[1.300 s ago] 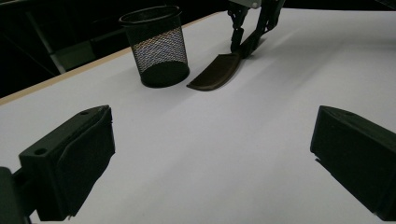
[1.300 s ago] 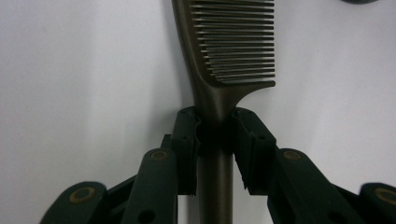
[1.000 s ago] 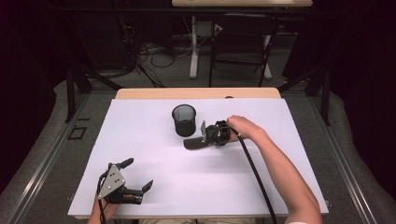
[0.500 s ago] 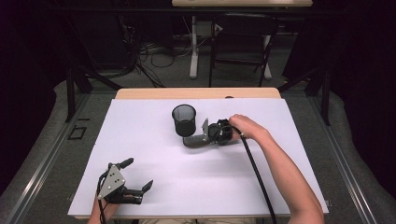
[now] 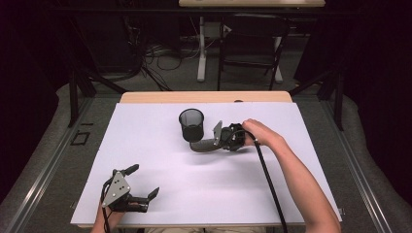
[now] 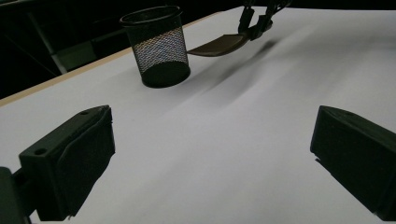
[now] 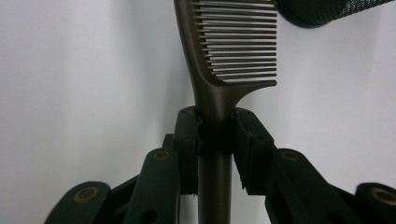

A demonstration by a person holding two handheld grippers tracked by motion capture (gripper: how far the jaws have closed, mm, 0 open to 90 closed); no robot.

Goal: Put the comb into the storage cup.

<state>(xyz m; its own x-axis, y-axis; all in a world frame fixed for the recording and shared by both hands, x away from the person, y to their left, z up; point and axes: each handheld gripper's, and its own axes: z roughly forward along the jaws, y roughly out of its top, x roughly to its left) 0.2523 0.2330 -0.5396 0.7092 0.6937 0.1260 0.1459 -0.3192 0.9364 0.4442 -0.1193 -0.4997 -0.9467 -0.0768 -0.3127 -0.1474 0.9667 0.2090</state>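
A black mesh cup (image 5: 191, 124) stands upright on the white table, a little behind its middle. Just right of the cup my right gripper (image 5: 218, 141) is shut on the handle of a dark brown comb (image 5: 201, 145), holding it above the table with the teeth end toward the cup. In the right gripper view the comb (image 7: 224, 70) runs up from between the pads, its teeth to the right, and the cup's base (image 7: 327, 11) shows at the top right. My left gripper (image 5: 143, 181) rests open near the table's front left, pointing at the cup (image 6: 156, 44) and comb (image 6: 219, 45).
The white table surface (image 5: 291, 184) ends in a wooden strip (image 5: 204, 97) at the far side. Beyond the table lie cables, a chair and table legs on a dark floor. A black cable (image 5: 267, 179) trails from the right gripper along the forearm.
The right gripper has lifted the comb slightly off the table beside the cup. The left gripper has stayed where it was.
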